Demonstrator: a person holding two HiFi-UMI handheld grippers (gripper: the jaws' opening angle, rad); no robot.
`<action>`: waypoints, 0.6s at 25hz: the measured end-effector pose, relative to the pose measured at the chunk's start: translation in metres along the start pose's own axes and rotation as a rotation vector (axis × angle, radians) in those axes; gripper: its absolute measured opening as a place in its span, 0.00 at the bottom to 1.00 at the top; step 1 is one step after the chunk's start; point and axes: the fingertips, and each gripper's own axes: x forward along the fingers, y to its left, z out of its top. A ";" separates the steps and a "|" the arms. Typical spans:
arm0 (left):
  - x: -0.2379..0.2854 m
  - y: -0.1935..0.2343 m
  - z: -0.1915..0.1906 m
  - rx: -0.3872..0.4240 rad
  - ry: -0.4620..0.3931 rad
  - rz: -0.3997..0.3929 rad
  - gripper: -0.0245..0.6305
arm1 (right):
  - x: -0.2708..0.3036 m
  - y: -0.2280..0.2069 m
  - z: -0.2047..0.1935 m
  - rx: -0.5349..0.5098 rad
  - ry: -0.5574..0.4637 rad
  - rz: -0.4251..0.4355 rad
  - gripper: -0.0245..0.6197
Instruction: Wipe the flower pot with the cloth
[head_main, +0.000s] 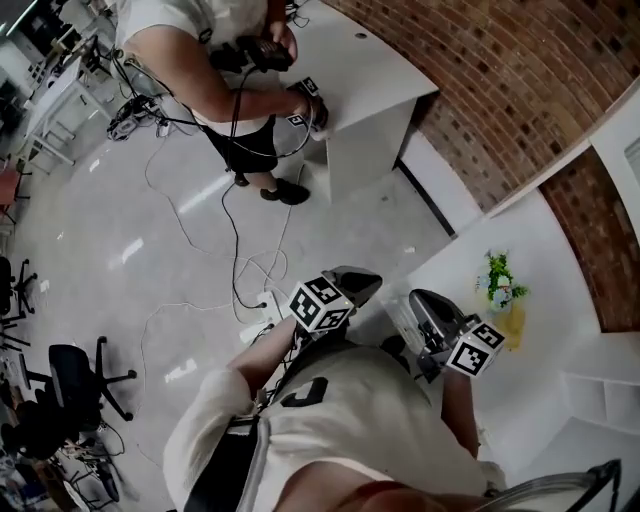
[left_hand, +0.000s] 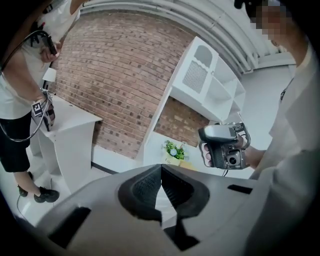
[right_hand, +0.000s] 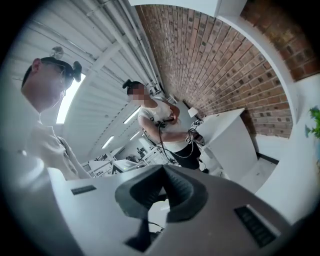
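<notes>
A person is holding two tools close to the chest, and the wiping is not yet under way. The left tool (head_main: 368, 284) is clenched shut with nothing between its jaws, and the right tool (head_main: 420, 298) is clenched and empty too. The flower pot (head_main: 500, 283), with green leaves and a small bloom, is standing on the white desk (head_main: 560, 250) at about two o'clock from the tools, well apart from both. A yellow patch just beside it at five o'clock is probably the cloth (head_main: 513, 326). To do this step well, the person is likely needing to bring both tools over the desk, release one tool's jaws before lowering them onto the cloth, pinch a good fold of it, and be steadying the light pot with the other tool so that it is not tipping. The head view alone is showing the cloth and the pot's place on the desk, with cables (head_main: 240, 270) trailing over the floor at nine o'clock. The left gripper view is looking past its closed jaws straight at the pot, and is catching the right tool at three o'clock, which the right gripper view cannot show. The right gripper view is facing away, toward a second person (right_hand: 165, 127) by a brick wall (right_hand: 220, 65), with only leaves at its three o'clock edge.
</notes>
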 end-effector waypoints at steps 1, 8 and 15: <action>-0.004 0.001 -0.002 -0.004 0.009 -0.003 0.07 | 0.003 0.005 -0.004 0.002 0.004 -0.003 0.05; -0.021 0.001 -0.012 0.021 0.000 -0.011 0.07 | 0.009 0.008 -0.037 0.005 0.023 -0.018 0.05; -0.006 -0.030 0.016 0.027 -0.058 0.016 0.07 | -0.030 0.014 -0.029 -0.009 -0.021 0.025 0.05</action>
